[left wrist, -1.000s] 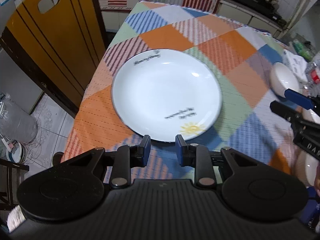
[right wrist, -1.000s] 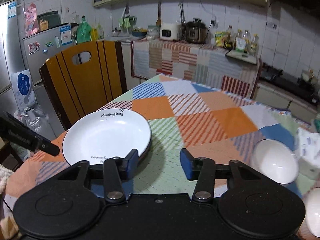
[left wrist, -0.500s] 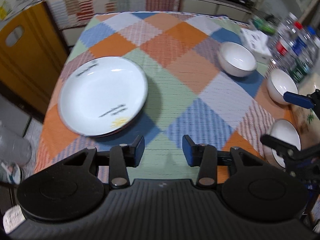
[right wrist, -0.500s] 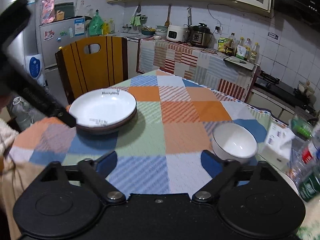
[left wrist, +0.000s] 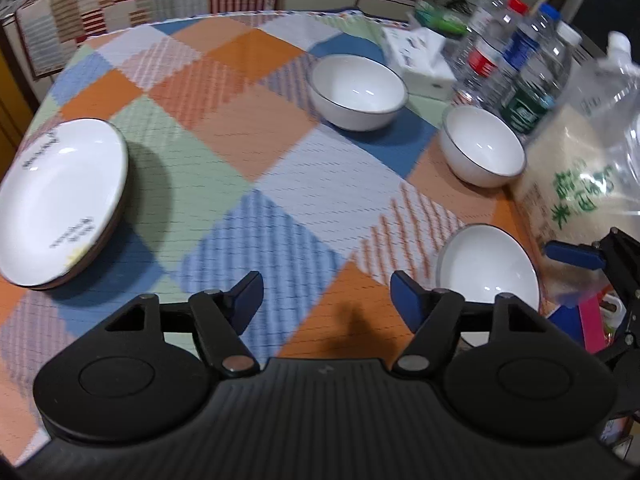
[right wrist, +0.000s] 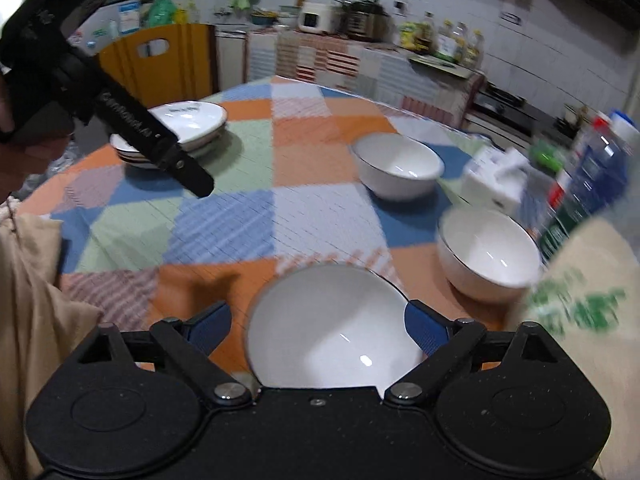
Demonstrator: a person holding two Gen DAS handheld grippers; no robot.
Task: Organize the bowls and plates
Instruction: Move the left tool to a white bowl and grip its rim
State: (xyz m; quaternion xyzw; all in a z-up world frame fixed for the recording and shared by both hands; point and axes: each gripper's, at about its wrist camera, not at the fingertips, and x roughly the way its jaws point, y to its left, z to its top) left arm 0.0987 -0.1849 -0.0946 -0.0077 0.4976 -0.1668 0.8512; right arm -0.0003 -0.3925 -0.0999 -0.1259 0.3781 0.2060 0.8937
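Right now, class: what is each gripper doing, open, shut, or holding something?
Left gripper: open, holds nothing; jaws have just been opening.
Right gripper: open wide around the near bowl, not gripping it.

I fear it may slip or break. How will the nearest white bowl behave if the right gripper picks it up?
The nearest bowl looks glazed and glossy, so the pads may slide on it. It seems rigid ceramic, probably fragile if dropped. Its wide round wall nearly fills the open right gripper, so a rim pinch could tilt it.
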